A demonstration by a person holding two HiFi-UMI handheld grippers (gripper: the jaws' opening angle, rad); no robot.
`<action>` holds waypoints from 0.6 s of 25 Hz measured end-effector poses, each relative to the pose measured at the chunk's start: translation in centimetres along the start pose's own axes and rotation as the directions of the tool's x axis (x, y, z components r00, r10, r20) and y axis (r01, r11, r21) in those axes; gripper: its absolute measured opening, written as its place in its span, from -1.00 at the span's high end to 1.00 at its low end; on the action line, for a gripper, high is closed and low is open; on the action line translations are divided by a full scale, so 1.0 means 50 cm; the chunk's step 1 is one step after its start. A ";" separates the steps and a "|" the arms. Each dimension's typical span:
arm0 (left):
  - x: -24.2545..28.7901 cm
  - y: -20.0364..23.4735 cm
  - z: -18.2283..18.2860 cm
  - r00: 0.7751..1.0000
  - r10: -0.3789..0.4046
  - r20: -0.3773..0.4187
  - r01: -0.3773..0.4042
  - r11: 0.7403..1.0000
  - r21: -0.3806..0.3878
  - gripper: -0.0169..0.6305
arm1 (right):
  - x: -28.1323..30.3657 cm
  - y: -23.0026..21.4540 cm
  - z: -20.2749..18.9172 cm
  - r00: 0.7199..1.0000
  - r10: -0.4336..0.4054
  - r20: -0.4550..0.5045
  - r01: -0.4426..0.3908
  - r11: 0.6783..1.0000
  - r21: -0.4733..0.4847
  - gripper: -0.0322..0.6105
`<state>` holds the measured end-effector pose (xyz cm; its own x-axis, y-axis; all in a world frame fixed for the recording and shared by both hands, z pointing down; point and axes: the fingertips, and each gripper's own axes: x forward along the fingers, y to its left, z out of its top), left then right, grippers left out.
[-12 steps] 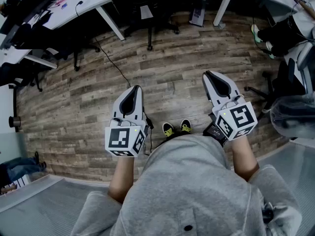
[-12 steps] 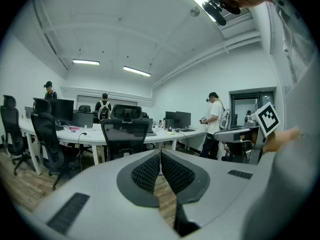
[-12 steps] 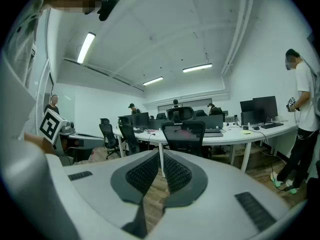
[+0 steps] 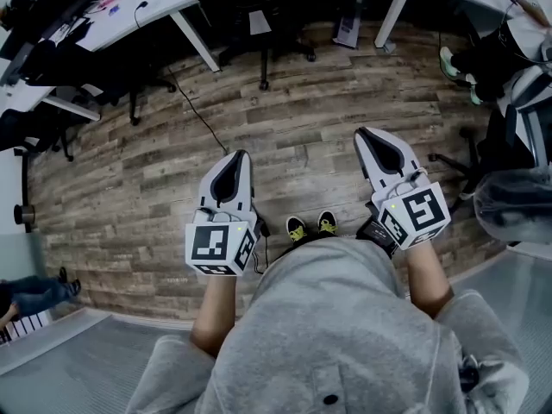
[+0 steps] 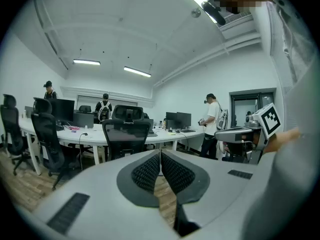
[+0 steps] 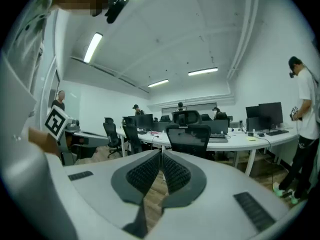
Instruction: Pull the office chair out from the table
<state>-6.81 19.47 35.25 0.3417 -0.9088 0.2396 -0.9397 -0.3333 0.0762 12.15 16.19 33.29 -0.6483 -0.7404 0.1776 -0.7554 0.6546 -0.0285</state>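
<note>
near the body, the left gripper (image 4: 241,154) and right gripper (image 4: 363,132) are held side by side at the waist, jaws together on nothing, likely just carried for the walk up. bare wood floor (image 4: 293,115) lies open ahead, with a cable (image 4: 197,110) trailing on the left. far off, the chair (image 5: 126,135) sits tucked against the table (image 4: 151,5) edge, well apart from both. room for pulling it out looks ample.

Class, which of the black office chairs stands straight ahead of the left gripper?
The black mesh-back office chair at the white table, centred in the left gripper view; the others stand leftward.
</note>
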 end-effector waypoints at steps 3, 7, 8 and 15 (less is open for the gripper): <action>-0.010 0.014 0.000 1.000 0.004 0.003 -0.004 1.000 0.012 0.89 | 0.010 0.039 -0.005 0.998 0.045 -0.032 -0.047 0.997 -0.063 0.78; -0.019 0.034 0.000 1.000 0.000 0.009 0.000 1.000 0.010 0.89 | 0.030 0.076 -0.005 0.995 0.092 -0.049 -0.094 0.995 -0.037 0.78; -0.022 0.039 0.000 1.000 -0.002 0.010 0.002 1.000 0.011 0.89 | 0.034 0.087 -0.003 0.994 0.102 -0.048 -0.104 0.994 -0.036 0.78; -0.031 0.085 0.001 1.000 -0.007 0.025 0.007 1.000 0.015 0.89 | 0.060 0.146 0.008 0.985 0.171 -0.033 -0.173 0.982 -0.078 0.79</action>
<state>-11.35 19.44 35.17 0.3489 -0.9122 0.2149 -0.9370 -0.3434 0.0635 4.65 18.69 33.23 -0.7645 -0.6120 0.2023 -0.6220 0.7828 0.0176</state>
